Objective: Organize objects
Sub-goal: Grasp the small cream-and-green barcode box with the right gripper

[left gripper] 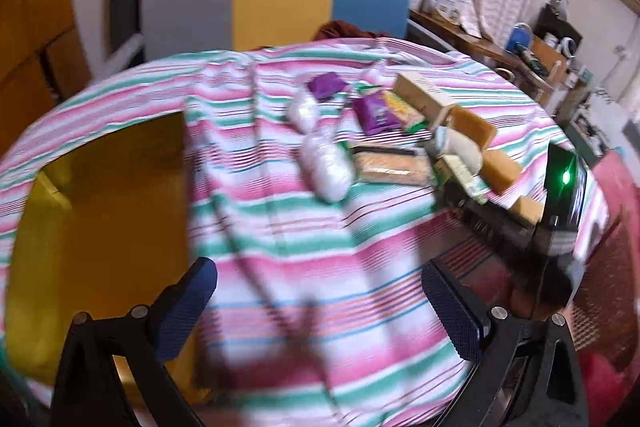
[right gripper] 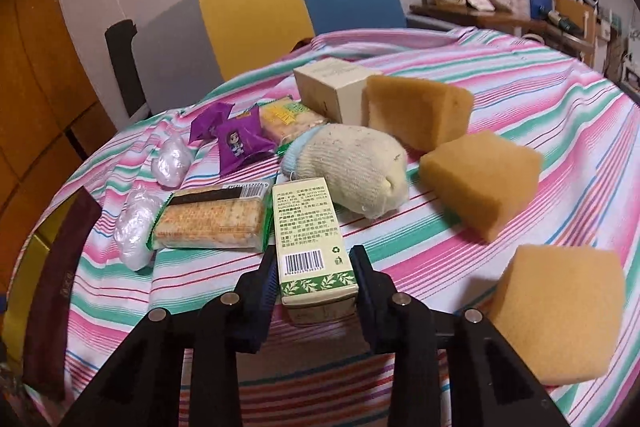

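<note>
My right gripper point(right gripper: 315, 265) is shut on a green-patterned carton with a barcode point(right gripper: 308, 227), gripped at its near end over the striped cloth point(right gripper: 520, 75). Around it lie a cracker pack point(right gripper: 210, 223), a rolled sock point(right gripper: 352, 169), three tan sponges point(right gripper: 480, 183), a beige box point(right gripper: 332, 93), purple packets point(right gripper: 240, 143) and two clear plastic bundles point(right gripper: 134, 227). My left gripper point(left gripper: 320, 291) is open and empty above the cloth point(left gripper: 280, 227), near a yellow box point(left gripper: 100, 195) at its left. The pile point(left gripper: 392, 163) lies ahead of it.
A chair with grey, yellow and blue back point(right gripper: 280, 11) stands behind the table. A dark brown strip point(right gripper: 60, 287) lies at the left edge in the right wrist view. A cluttered shelf point(right gripper: 560, 11) is at the far right. The right gripper's body point(left gripper: 560, 195) shows in the left view.
</note>
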Tool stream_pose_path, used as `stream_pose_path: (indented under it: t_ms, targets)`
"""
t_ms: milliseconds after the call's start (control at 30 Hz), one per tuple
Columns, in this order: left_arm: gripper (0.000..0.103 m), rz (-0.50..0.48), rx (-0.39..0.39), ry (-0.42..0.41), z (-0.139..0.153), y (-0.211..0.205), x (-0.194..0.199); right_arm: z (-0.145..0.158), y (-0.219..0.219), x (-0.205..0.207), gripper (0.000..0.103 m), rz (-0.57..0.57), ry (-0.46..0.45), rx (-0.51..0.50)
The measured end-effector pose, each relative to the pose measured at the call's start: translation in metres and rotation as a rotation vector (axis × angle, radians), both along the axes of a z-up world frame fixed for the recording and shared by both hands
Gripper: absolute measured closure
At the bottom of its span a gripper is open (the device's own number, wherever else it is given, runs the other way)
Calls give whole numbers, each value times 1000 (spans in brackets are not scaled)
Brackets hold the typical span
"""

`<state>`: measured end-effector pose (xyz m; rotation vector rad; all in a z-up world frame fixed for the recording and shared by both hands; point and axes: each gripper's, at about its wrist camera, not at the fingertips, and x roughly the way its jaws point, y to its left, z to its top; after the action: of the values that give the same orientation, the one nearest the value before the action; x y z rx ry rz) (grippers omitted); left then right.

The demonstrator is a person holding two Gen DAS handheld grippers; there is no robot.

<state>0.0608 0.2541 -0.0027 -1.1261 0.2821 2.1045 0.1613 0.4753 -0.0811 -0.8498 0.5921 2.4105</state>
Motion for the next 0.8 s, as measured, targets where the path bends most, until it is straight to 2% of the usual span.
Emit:
stream_pose_path:
  t_ms: [100,200,333,400,500,600,700,800]
  targets:
    - [0,-29,58,-56,-2,27,-17,-1,5,6,69,-44,24,-9]
    - [0,-70,72,-68,-5,64,-33,-2,3,5,71,-51,13,7]
    - [0,-150,42,-19,-9,111,-42,-5,5,7,72,-49,19,1]
    - [0,-187,0,-1,-16,137,-49,-5,4,9,72,-48,25,-2]
    - [0,-209,9,-8,-26,164,-61,-6,5,8,72,-47,26,-5]
    - [0,-238,36,-79,-39,181,-76,-7,7,8,71,-46,33,-13]
    - [0,-289,2,-215,-60,192,-85,-7,8,7,71,-47,33,-13]
    - [0,-328,-6,-307,-67,184,-84,-7,7,7,71,-46,37,-16]
